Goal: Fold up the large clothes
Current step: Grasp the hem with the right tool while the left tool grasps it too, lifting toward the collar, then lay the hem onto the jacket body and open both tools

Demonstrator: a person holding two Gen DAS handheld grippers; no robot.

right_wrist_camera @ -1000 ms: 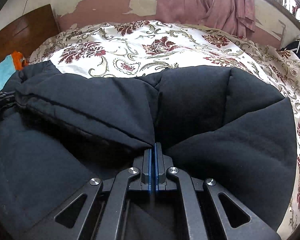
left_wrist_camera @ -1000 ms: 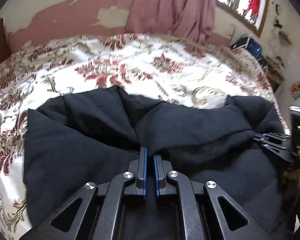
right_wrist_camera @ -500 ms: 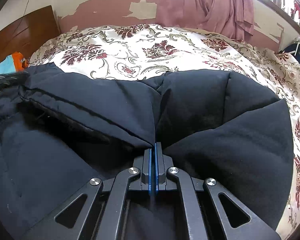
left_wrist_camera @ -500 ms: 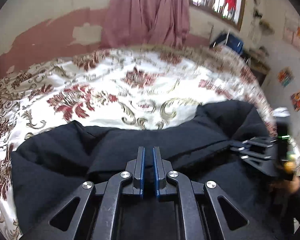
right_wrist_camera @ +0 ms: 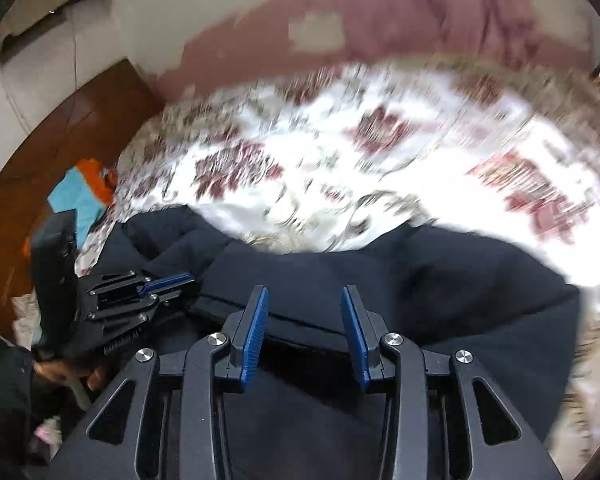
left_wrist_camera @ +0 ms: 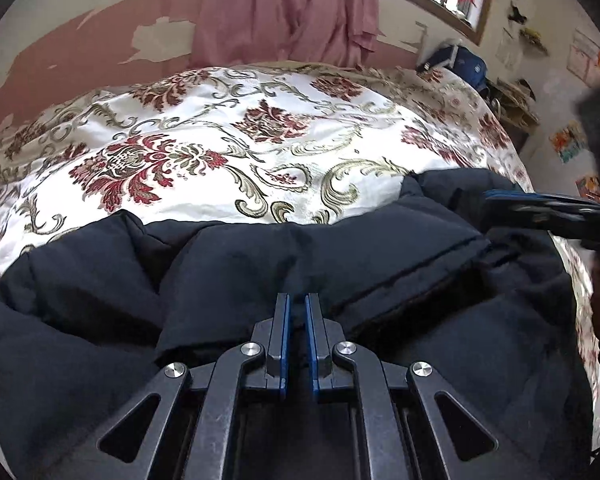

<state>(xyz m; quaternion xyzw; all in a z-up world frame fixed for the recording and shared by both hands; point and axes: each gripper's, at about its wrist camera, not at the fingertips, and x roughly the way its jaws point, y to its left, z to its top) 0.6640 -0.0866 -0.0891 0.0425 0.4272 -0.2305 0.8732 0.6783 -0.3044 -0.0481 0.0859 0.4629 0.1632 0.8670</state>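
The left gripper point(left_wrist_camera: 296, 312) has its blue-lined fingers point(left_wrist_camera: 285, 332) drawn almost together, pinching a fold of the dark navy padded coat point(left_wrist_camera: 340, 256) at its near edge. The right gripper point(right_wrist_camera: 304, 312) has its jaws opening; its ribbed blue pads point(right_wrist_camera: 256, 332) stand apart above the coat's folded hem with nothing pressed between them, though the coat lies just beyond and below the gap. The coat is spread over the near part of the bed with the floral bedspread point(left_wrist_camera: 228, 136), its far edge bunched into soft ridges, and bare patterned cover stretches beyond it. Left of the coat in the right wrist view, a hand point(right_wrist_camera: 66, 372) holds the left gripper's handle. Past the bed's far edge hangs a pink curtain point(left_wrist_camera: 288, 8) against a peeling wall point(left_wrist_camera: 100, 36). A wooden headboard point(right_wrist_camera: 60, 132) stands at the bed's left end.
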